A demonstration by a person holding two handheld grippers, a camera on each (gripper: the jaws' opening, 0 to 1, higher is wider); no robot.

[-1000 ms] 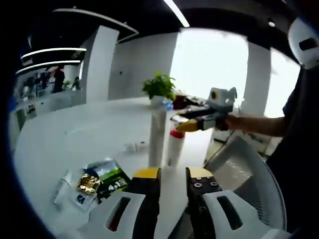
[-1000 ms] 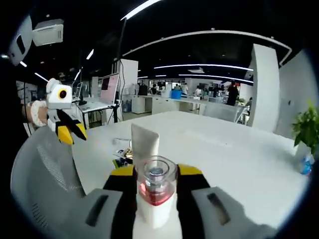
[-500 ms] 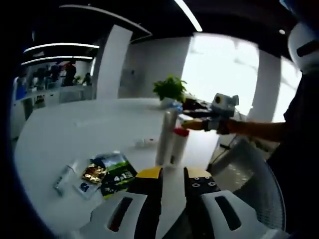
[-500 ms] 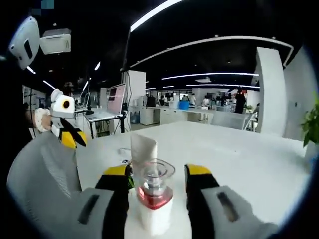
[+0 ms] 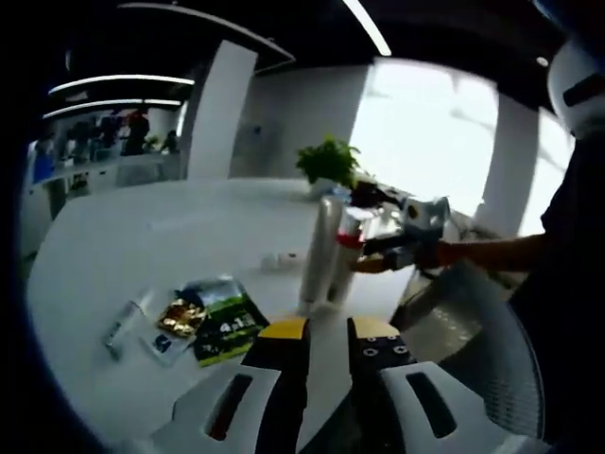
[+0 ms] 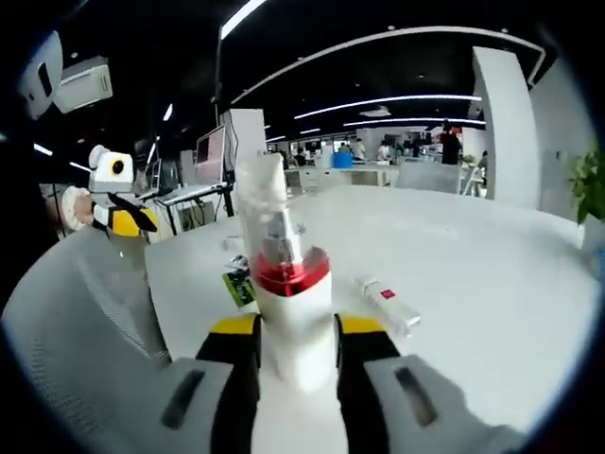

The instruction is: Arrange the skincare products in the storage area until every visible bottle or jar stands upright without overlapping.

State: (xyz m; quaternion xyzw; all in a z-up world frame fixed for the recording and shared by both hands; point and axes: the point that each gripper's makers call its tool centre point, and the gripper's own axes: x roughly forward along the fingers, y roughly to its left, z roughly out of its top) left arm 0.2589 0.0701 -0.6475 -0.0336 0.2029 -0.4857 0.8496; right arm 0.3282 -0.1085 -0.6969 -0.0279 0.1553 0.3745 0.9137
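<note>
A white bottle with a red band and a clear cap stands upright on the white table. My right gripper is shut on its white lower body. Right behind it stands a tall white tube. In the left gripper view the tube and the bottle stand side by side, with the right gripper clamped on the bottle from the right. My left gripper hovers nearer the table edge, jaws close together with nothing between them. It also appears as the left gripper at the far left.
A small white tube with a red label lies flat to the right of the bottle. Flat packets and a small tube lie at the left. A grey mesh chair stands at the table edge. A potted plant is at the back.
The right gripper let go of the bottle's top, opened, dropped lower and shut again on the bottle's white body. The left gripper stayed shut and pulled back slightly.
</note>
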